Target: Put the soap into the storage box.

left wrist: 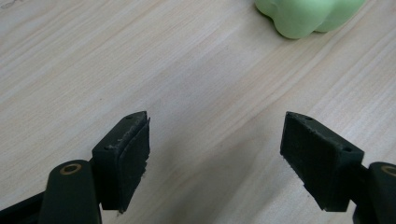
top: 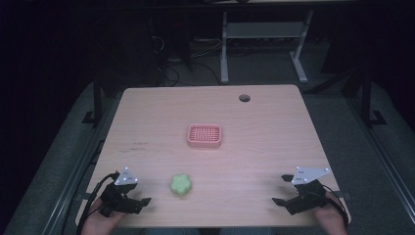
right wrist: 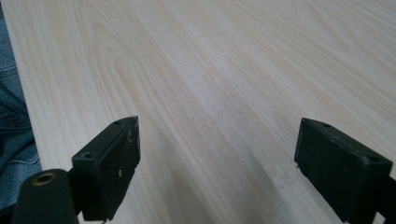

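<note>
A pale green, flower-shaped soft block lies on the wooden table near the front edge, left of centre. A pink ribbed basket sits mid-table behind it. My left gripper rests at the front left corner, open and holding nothing, with its jaws pointing right toward the block. In the left gripper view the block lies ahead at the top right, apart from the open left gripper. My right gripper is at the front right, open and holding nothing; the right gripper view has bare wood between the spread jaws of the right gripper.
A dark round cable hole sits near the table's far right edge. Beyond the table are a white desk frame and cables on the floor. Blue denim lies past the table's near edge.
</note>
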Motion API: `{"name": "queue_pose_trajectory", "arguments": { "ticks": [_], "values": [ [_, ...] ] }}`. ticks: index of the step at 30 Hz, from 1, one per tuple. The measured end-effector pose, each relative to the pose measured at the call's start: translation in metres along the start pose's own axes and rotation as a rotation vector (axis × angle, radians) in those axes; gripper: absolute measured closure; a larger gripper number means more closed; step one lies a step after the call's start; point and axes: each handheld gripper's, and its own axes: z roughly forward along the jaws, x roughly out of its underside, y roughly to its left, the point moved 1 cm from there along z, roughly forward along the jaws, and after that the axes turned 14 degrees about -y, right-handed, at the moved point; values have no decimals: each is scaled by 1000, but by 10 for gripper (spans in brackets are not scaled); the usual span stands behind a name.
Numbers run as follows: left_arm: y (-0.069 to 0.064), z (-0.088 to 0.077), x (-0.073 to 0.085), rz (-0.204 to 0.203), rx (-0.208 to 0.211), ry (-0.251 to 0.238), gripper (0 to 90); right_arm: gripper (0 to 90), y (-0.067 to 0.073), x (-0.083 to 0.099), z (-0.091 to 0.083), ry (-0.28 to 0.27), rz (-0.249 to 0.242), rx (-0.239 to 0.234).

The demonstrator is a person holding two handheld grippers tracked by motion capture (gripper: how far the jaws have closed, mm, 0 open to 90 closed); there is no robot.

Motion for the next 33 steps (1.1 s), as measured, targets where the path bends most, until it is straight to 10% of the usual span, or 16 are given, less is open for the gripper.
{"name": "queue_pose_trajectory", "arguments": {
  "ticks": [33],
  "values": [
    [-26,14,-16,52,57,4,230,138,1,-1,-2,-8,-5,1]
  ]
}}
